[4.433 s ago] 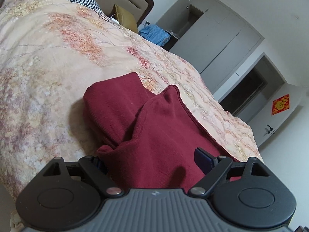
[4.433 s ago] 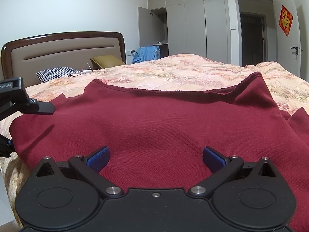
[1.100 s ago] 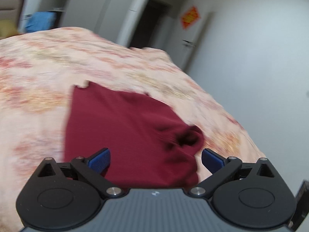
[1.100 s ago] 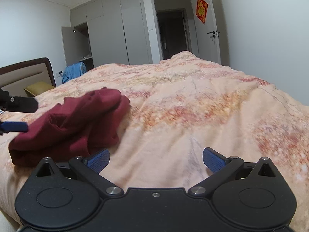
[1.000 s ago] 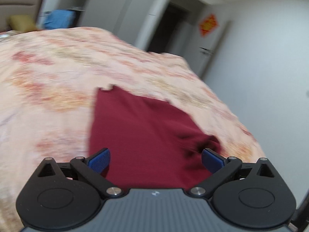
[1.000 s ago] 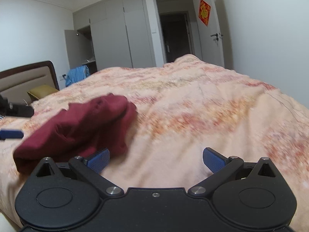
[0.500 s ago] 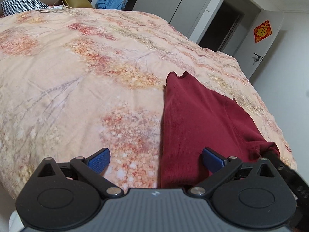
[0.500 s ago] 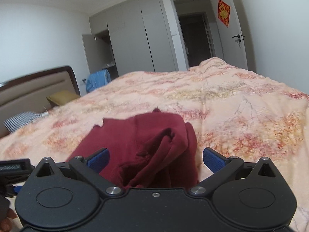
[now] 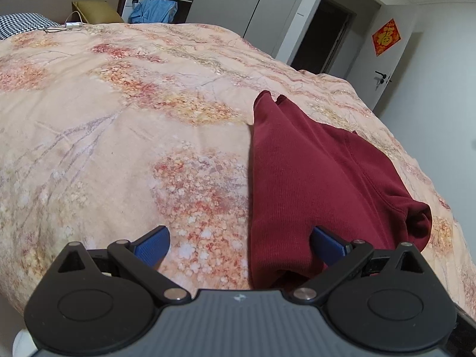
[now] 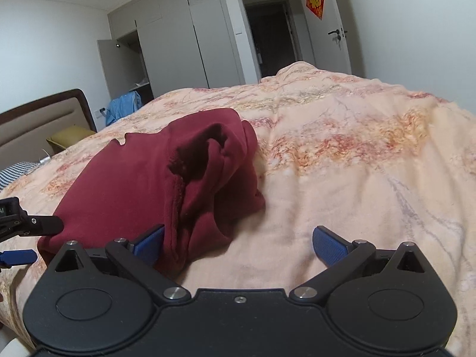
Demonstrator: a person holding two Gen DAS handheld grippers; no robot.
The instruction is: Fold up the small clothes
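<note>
A dark red garment [image 9: 312, 184] lies folded into a long strip on the floral bedspread [image 9: 119, 119], near the bed's front edge. Its right end is bunched and loose in the right wrist view [image 10: 178, 178]. My left gripper [image 9: 239, 245] is open and empty; the garment's near left edge lies between its fingers. My right gripper [image 10: 238, 245] is open and empty, low over the bedspread [image 10: 357, 178], with the garment's near right end against its left finger. The left gripper's fingers [image 10: 41, 224] show at the left edge of the right wrist view.
A headboard [image 10: 44, 116], a checked pillow [image 9: 20, 25] and an olive cushion [image 9: 95, 12] are at the bed's far end. A blue cloth [image 10: 123, 105] hangs by an open wardrobe [image 10: 125, 62]. A dark doorway [image 10: 270, 38] is beyond the bed.
Both grippers have let go of the garment and swung round to its near edge. Over the last half second both moved slightly closer to it. The garment lies still.
</note>
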